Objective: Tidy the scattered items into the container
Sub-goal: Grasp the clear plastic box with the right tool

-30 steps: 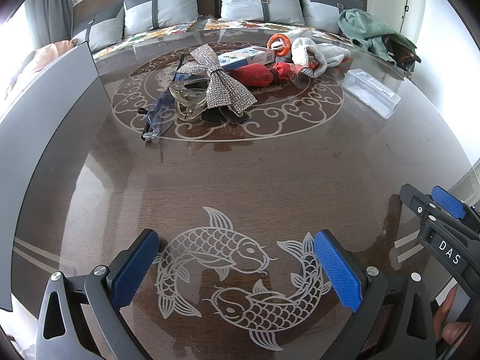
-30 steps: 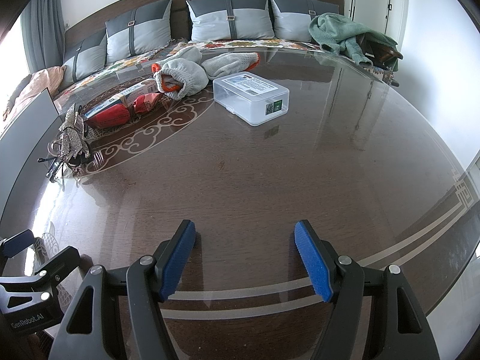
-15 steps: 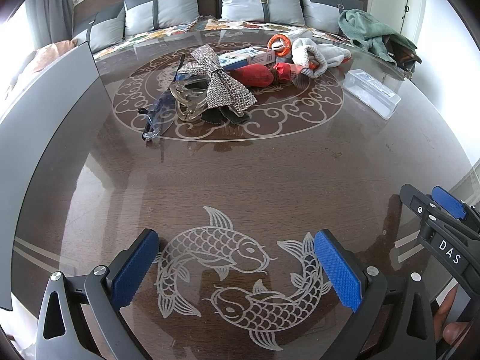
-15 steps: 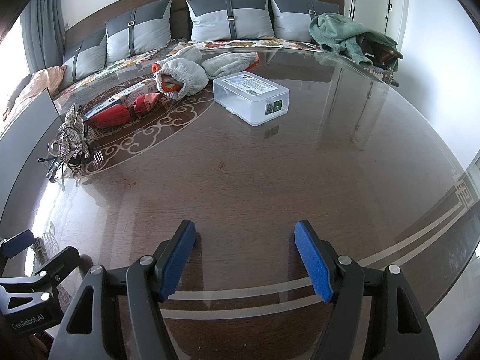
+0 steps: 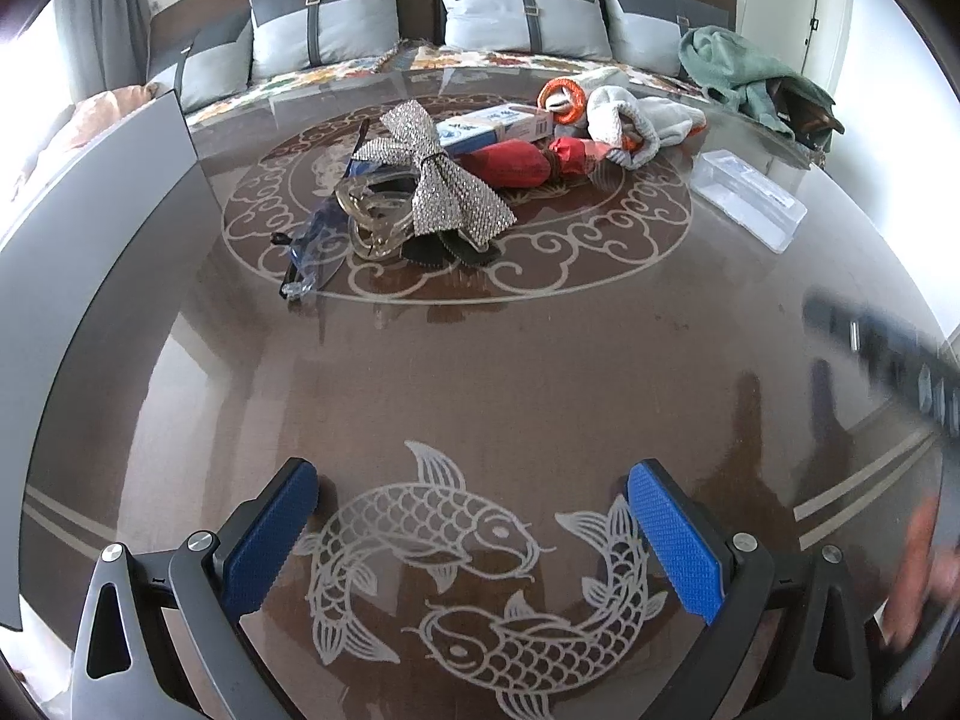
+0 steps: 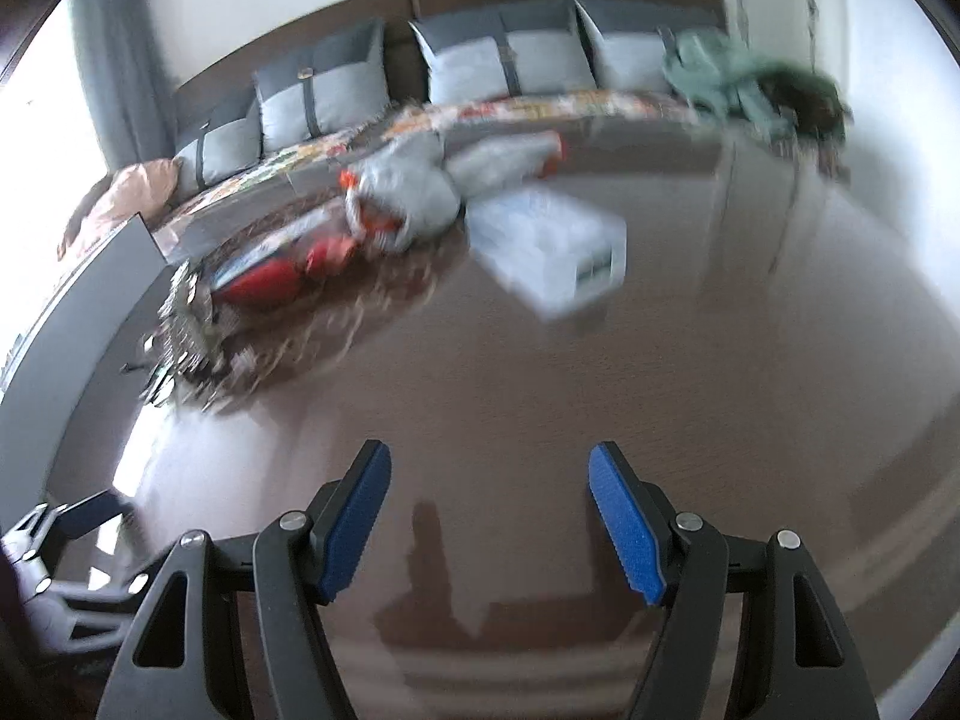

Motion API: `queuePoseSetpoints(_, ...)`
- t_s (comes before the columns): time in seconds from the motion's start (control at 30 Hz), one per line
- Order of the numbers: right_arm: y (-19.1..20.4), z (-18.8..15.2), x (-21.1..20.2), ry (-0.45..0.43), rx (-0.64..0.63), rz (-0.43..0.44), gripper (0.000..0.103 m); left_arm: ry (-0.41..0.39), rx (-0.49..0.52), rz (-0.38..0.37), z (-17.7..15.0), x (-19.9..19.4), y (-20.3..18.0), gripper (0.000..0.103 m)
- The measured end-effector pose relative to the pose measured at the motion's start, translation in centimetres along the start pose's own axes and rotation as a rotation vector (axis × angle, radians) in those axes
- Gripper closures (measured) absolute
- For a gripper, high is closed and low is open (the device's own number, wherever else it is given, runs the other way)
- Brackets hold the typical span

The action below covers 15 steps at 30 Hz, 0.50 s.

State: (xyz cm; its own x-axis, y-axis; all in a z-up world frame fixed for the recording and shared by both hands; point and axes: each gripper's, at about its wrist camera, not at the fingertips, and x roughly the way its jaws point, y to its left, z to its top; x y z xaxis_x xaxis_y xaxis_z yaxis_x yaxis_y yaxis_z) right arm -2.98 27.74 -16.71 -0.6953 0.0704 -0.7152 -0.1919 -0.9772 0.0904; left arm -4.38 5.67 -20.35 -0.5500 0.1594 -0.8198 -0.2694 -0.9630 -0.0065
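A clear plastic box with a lid stands on the table's right; it shows blurred in the right wrist view. Scattered items lie far ahead: a glittery silver bow, a clear hair claw, blue glasses, a red pouch, a blue-white carton, an orange ring and grey knit gloves. My left gripper is open and empty low over the fish inlay. My right gripper is open and empty above bare table, and shows as a blur at the left wrist view's right edge.
The round dark table has a glass top. A grey panel stands along its left edge. A bed with grey pillows lies behind, with green cloth at the back right.
My right gripper has lifted and moved sharply, blurring its view; the box and items now sit lower in its frame. The left gripper has held still.
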Motion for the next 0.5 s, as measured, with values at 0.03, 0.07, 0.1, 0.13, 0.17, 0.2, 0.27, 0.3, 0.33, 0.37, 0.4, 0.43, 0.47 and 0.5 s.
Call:
queuePoseSetpoints(0.03, -0.4, 1.3, 0.3, -0.025, -0.023, 0.018, 0.033, -0.002, 0.000, 0.000, -0.1, 0.0, 0.0, 0.000)
queuePoseSetpoints(0.07, -0.7, 2.6, 0.6, -0.049, -0.046, 0.036, 0.033, -0.004, 0.001, -0.001, -0.2, -0.1, -0.1, 0.000)
queuePoseSetpoints(0.1, -1.1, 4.0, 1.1, -0.070, -0.070, 0.055, 0.033, -0.004, 0.001, -0.001, -0.3, -0.1, -0.1, 0.000)
queuePoseSetpoints(0.13, -1.6, 5.4, 2.0, -0.069, -0.095, 0.070, 0.033, -0.005, 0.002, -0.001, -0.2, -0.1, 0.0, 0.000)
queuePoseSetpoints(0.17, -2.1, 6.5, 3.0, -0.047, -0.118, 0.077, 0.033, -0.005, 0.002, -0.002, -0.2, -0.1, 0.0, 0.000)
queuePoseSetpoints(0.2, -2.6, 7.7, 4.0, -0.025, -0.141, 0.085, 0.033, -0.006, 0.002, -0.002, -0.2, -0.1, 0.0, 0.000)
queuePoseSetpoints(0.27, -3.2, 9.3, 5.7, 0.011, -0.201, 0.093, 0.033, -0.007, 0.003, -0.003, 0.0, -0.1, 0.1, 0.000)
queuePoseSetpoints(0.3, -3.4, 9.8, 6.4, 0.025, -0.230, 0.101, 0.033, -0.007, 0.003, -0.003, 0.0, -0.2, 0.1, 0.000)
queuePoseSetpoints(0.33, -3.4, 10.1, 6.9, 0.041, -0.262, 0.115, 0.033, -0.008, 0.004, -0.004, 0.1, -0.2, 0.2, 0.000)
queuePoseSetpoints(0.37, -3.2, 10.3, 7.5, 0.065, -0.304, 0.125, 0.033, -0.009, 0.004, -0.004, 0.1, -0.2, 0.2, 0.000)
queuePoseSetpoints(0.4, -2.9, 10.4, 8.1, 0.092, -0.345, 0.135, 0.033, -0.009, 0.005, -0.005, 0.1, -0.2, 0.2, 0.000)
queuePoseSetpoints(0.43, -2.7, 10.4, 8.5, 0.114, -0.371, 0.151, 0.033, -0.010, 0.005, -0.005, 0.2, -0.2, 0.2, 0.000)
queuePoseSetpoints(0.47, -2.6, 10.3, 8.8, 0.134, -0.390, 0.165, 0.033, -0.010, 0.005, -0.006, 0.3, -0.2, 0.2, 0.000)
queuePoseSetpoints(0.5, -2.4, 10.2, 9.3, 0.154, -0.409, 0.170, 0.033, -0.011, 0.006, -0.006, 0.3, -0.2, 0.2, 0.000)
